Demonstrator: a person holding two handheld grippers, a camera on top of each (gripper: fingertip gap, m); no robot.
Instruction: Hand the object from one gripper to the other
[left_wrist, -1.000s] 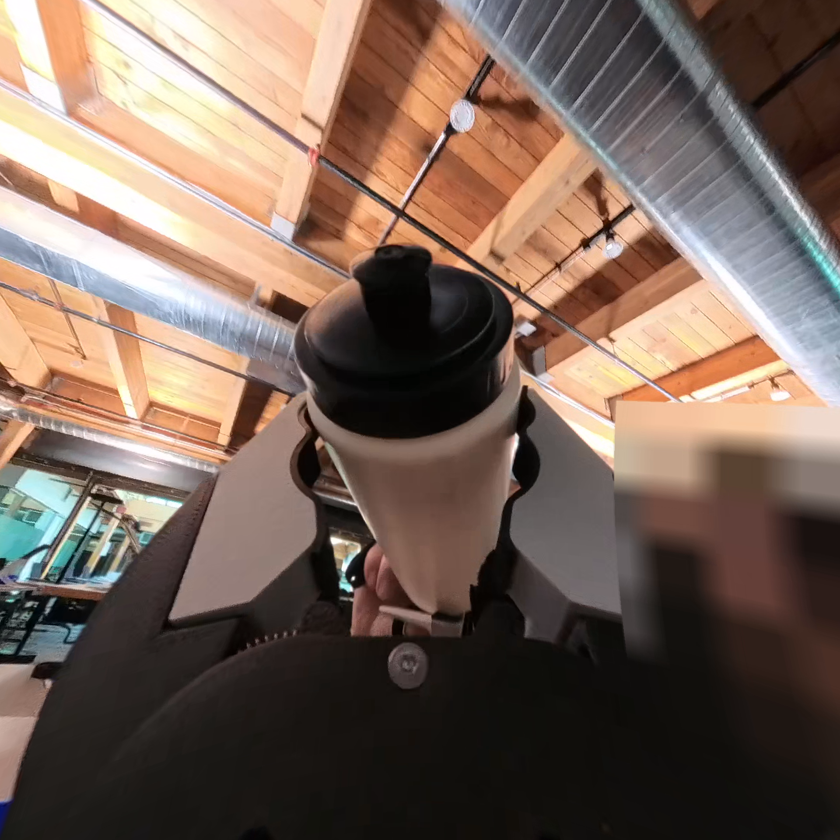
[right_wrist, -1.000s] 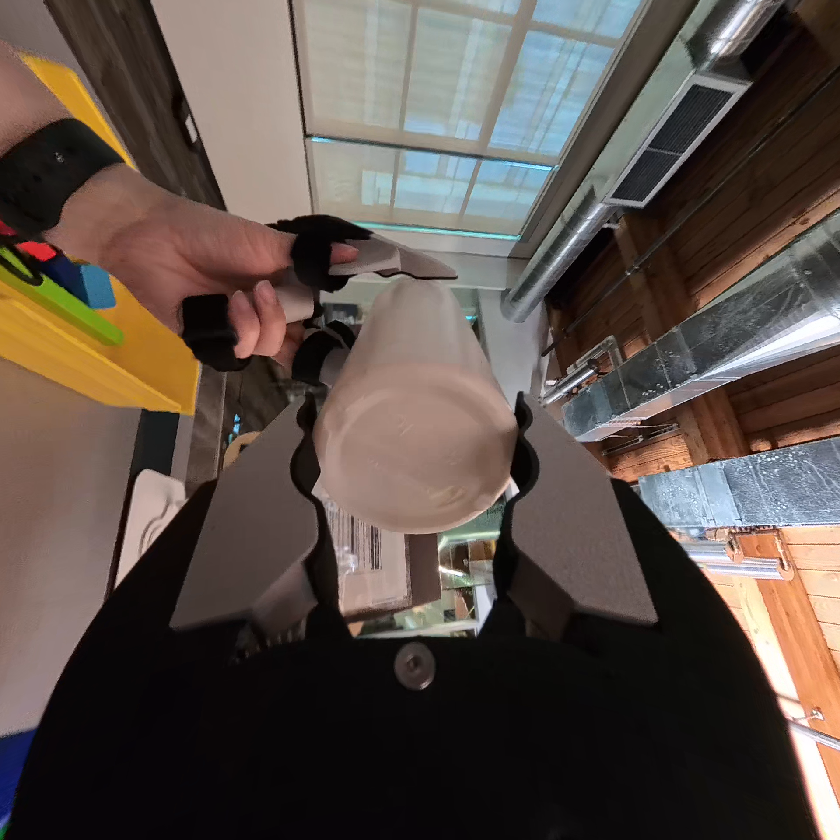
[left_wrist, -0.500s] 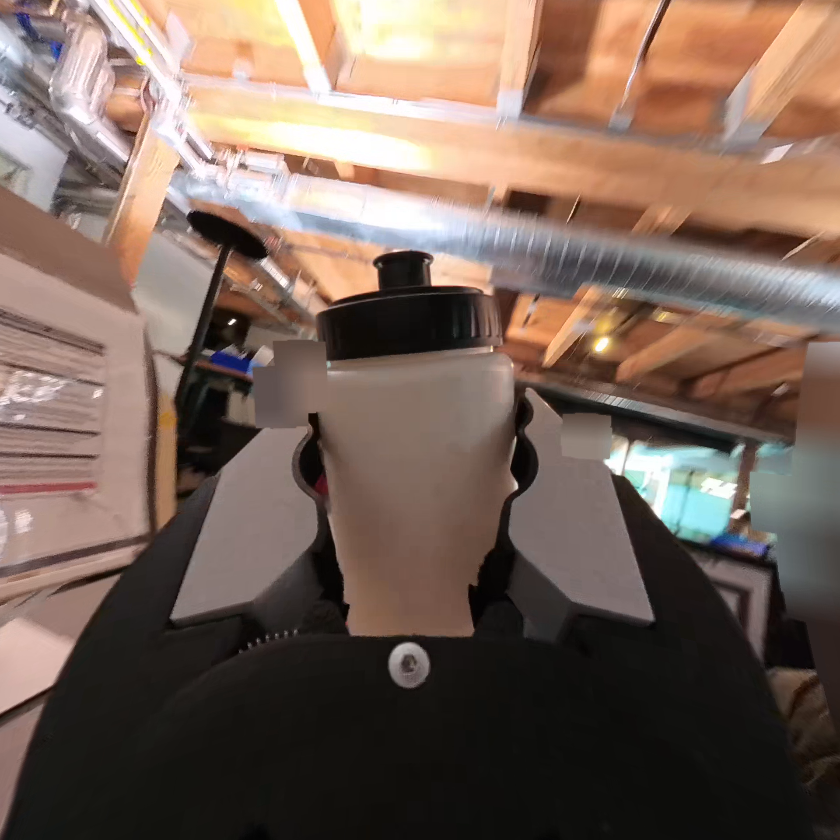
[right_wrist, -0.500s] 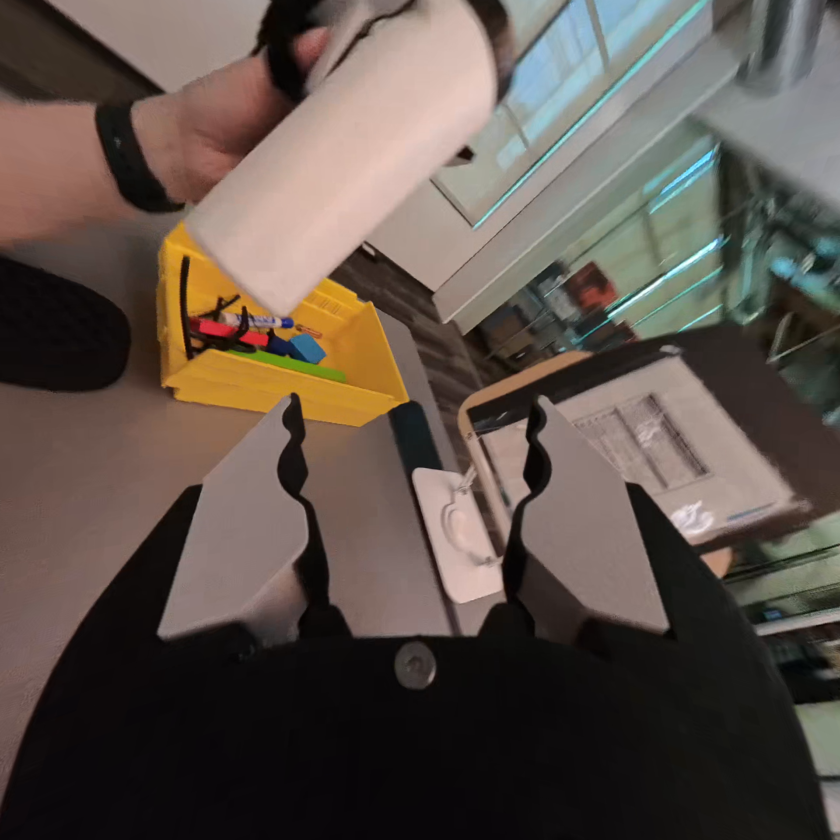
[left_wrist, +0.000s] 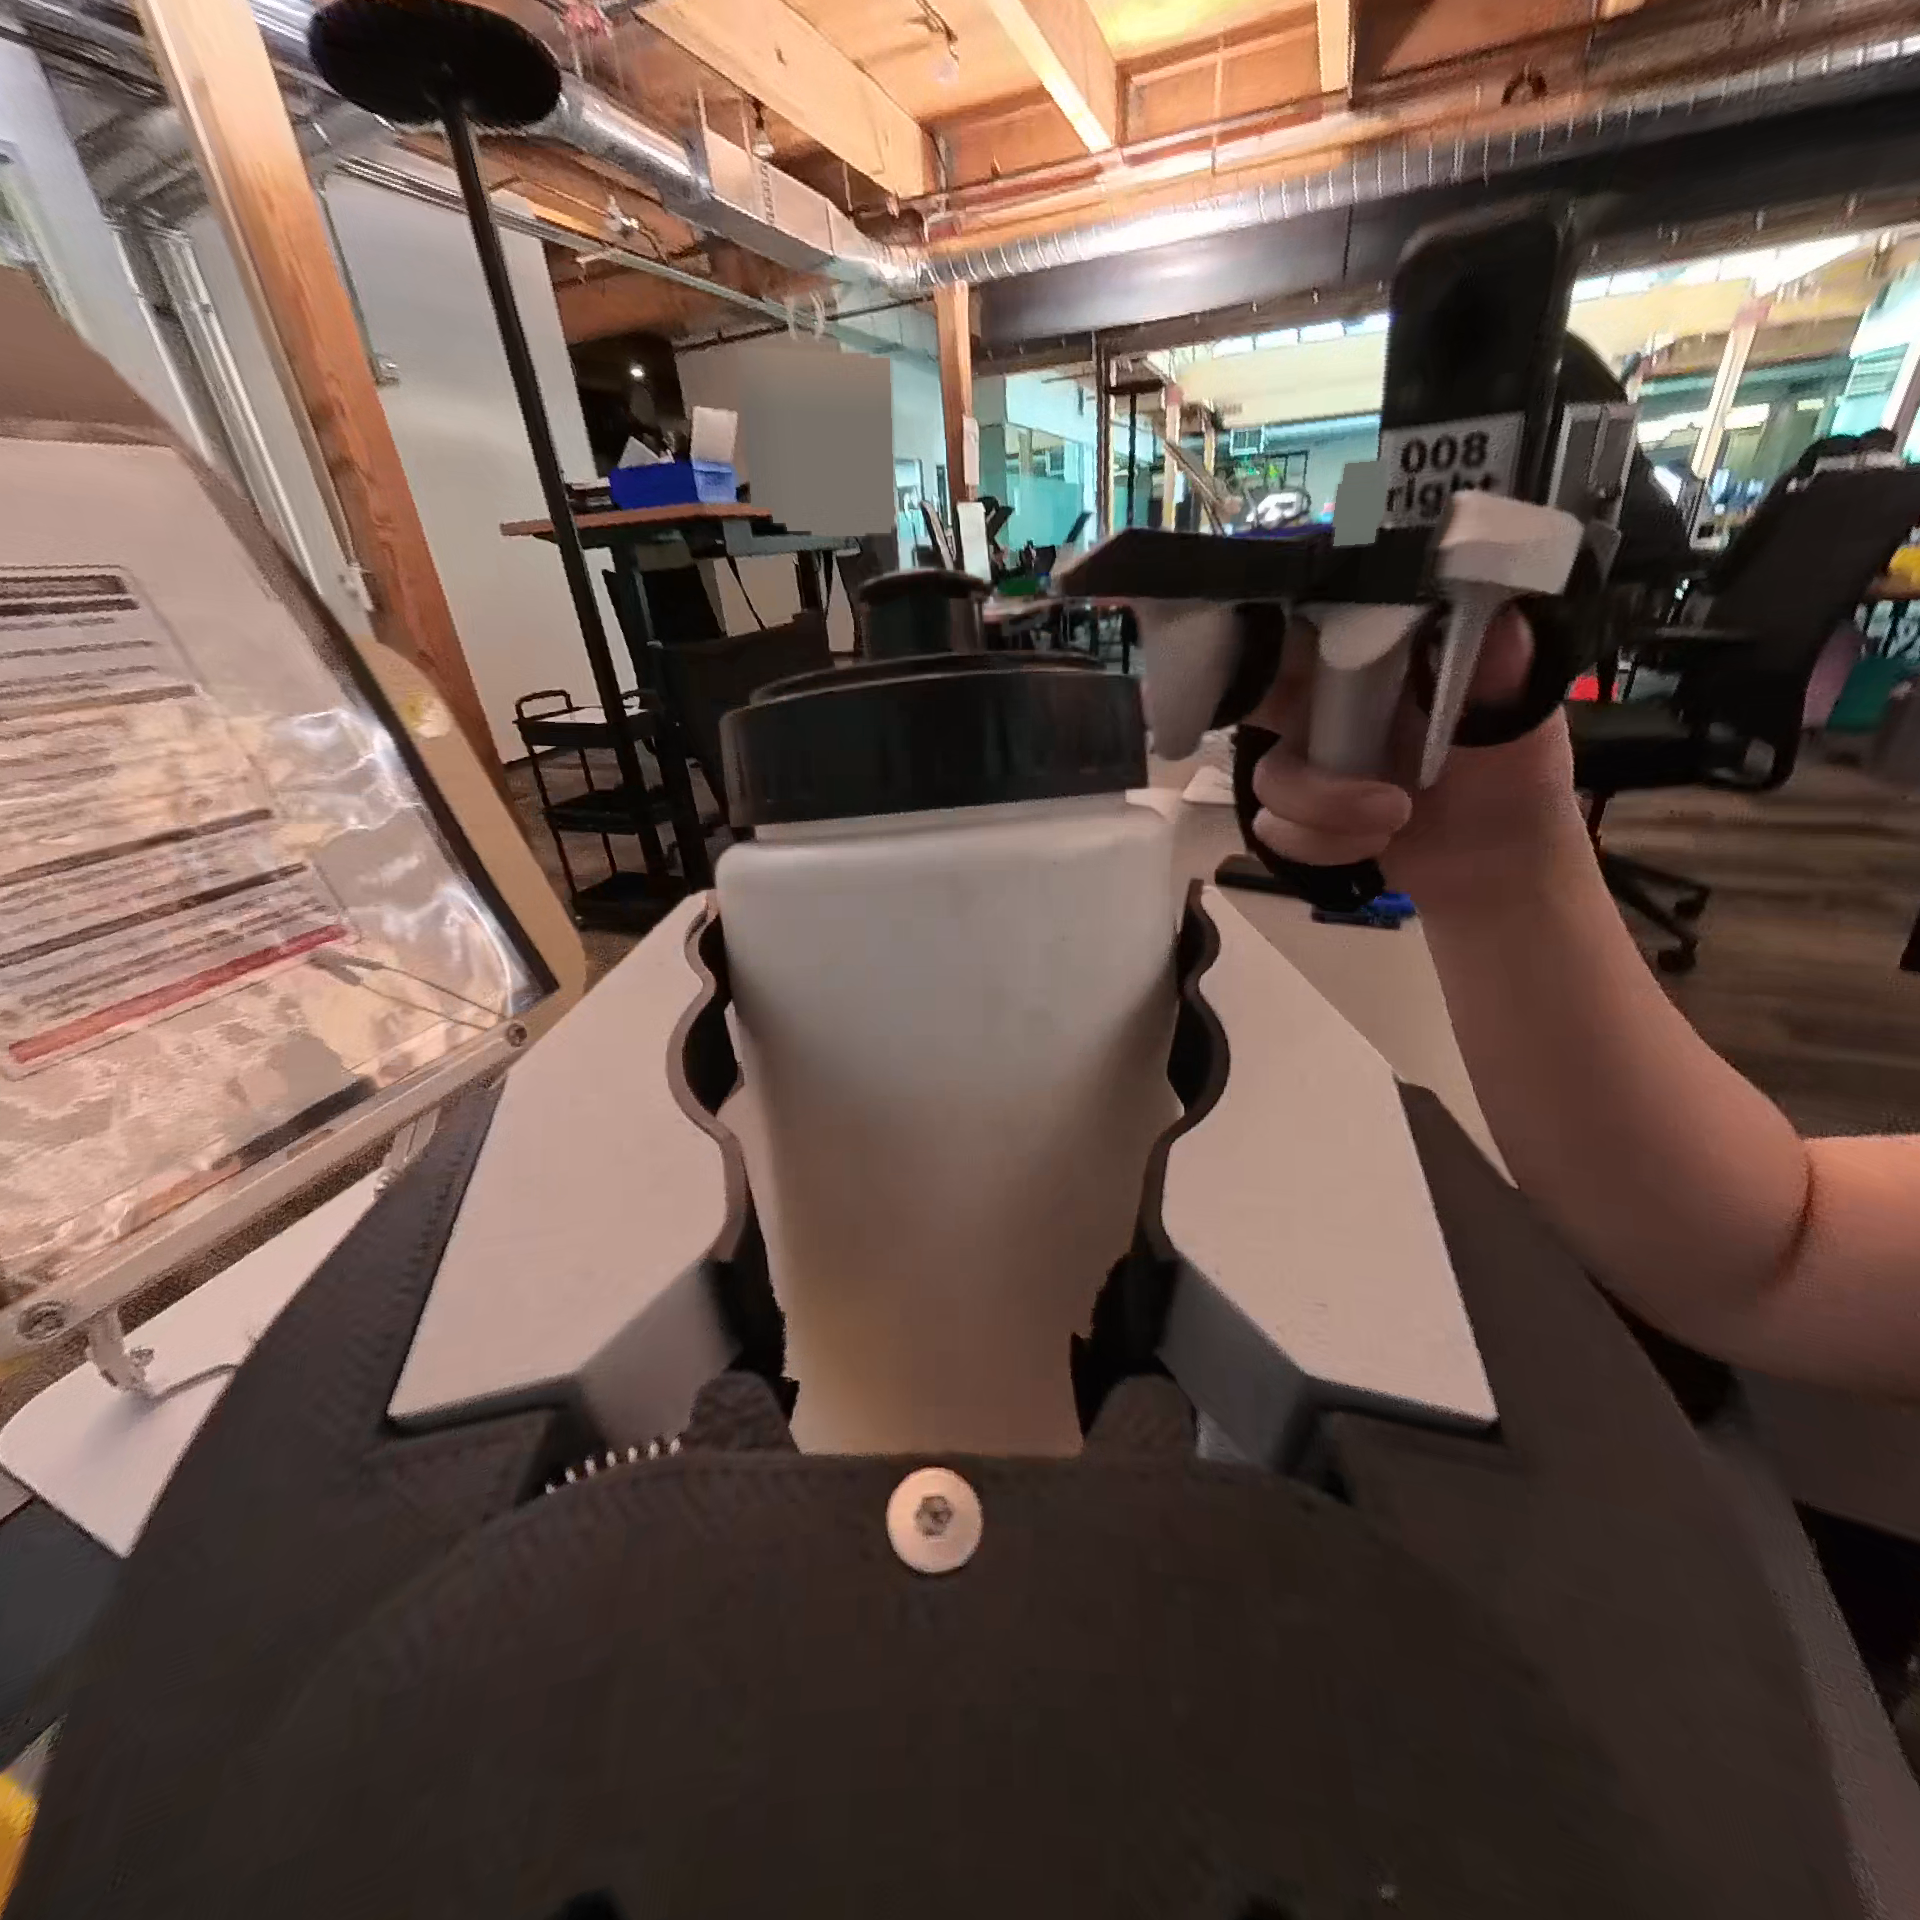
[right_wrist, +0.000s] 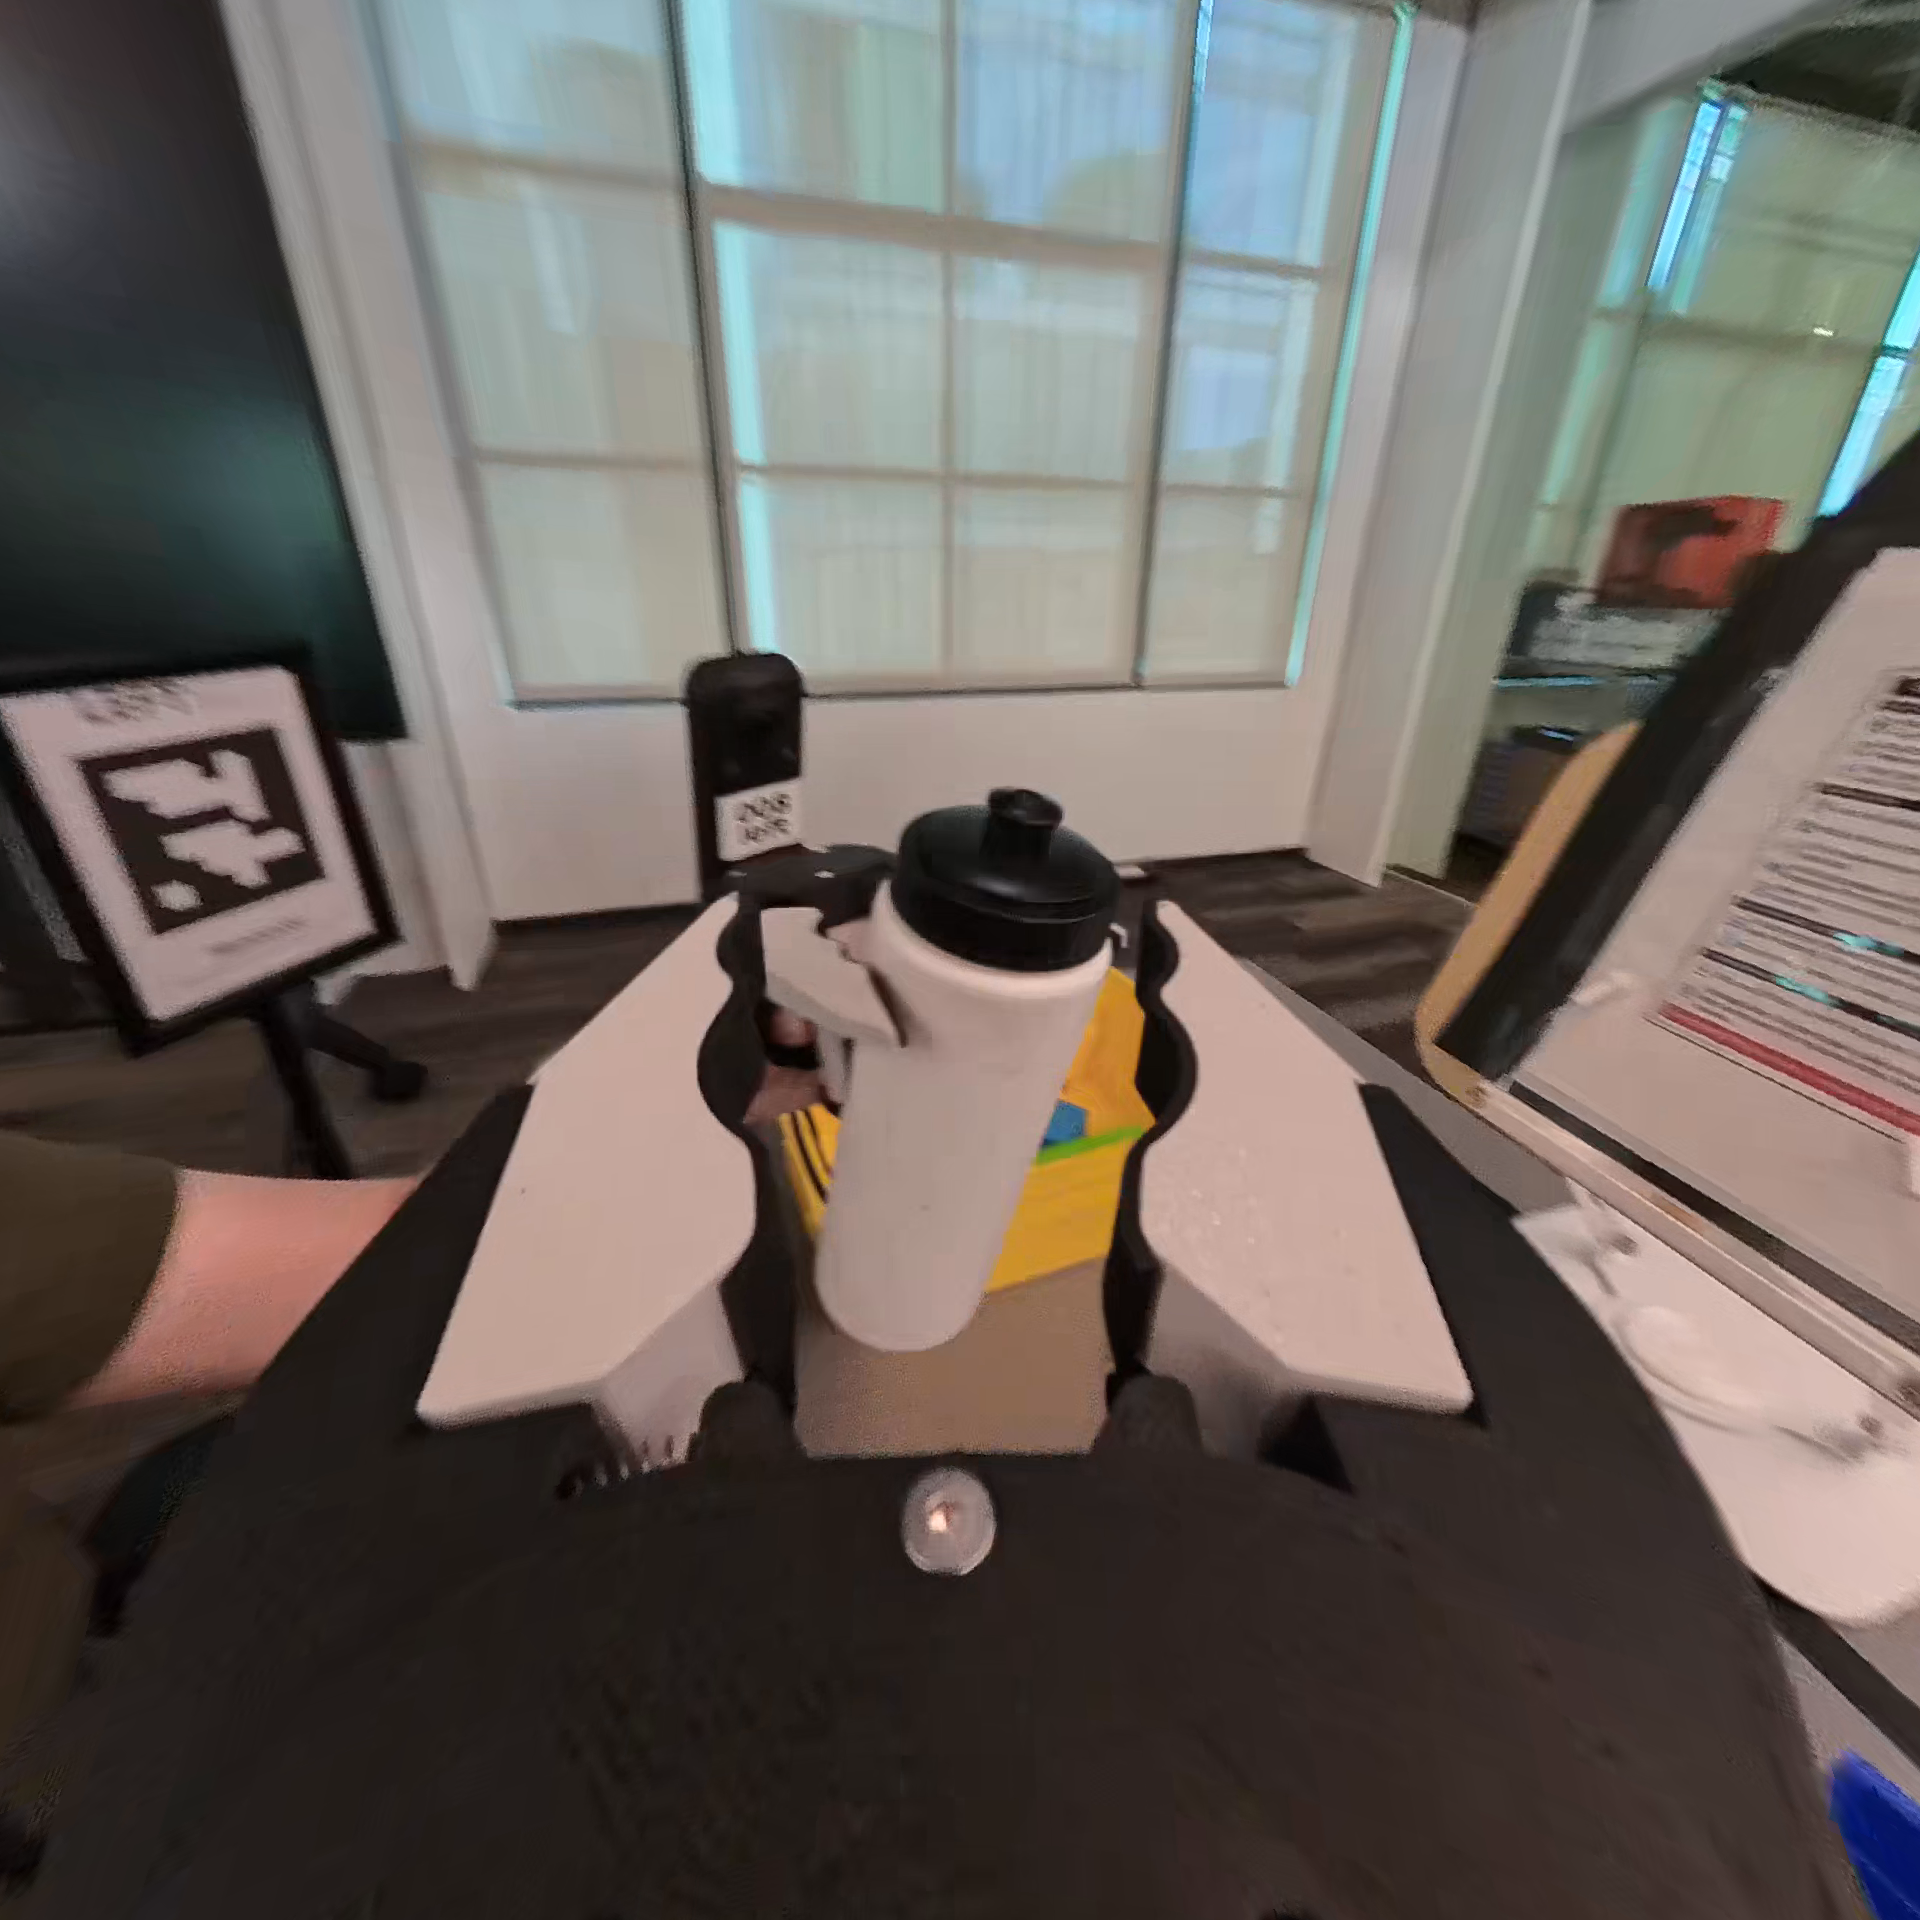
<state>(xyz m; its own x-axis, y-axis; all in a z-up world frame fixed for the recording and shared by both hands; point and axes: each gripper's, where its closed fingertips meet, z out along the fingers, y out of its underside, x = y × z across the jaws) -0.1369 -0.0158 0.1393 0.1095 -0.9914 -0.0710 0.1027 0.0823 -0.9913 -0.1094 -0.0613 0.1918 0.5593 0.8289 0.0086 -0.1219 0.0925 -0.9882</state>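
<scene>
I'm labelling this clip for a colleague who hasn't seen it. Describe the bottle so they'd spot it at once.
In the right wrist view, look below the big window, in front of the yellow bin. There the left claw grips a white bottle, nearly upright; its black screw cap with a pull spout sets it apart.

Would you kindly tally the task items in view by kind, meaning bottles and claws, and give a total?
Bottle: 1, white with a black cap, clamped in the left claw.
Claws: 2, the left one shut on the bottle, the right claw open and empty.
Total: 3.
</scene>
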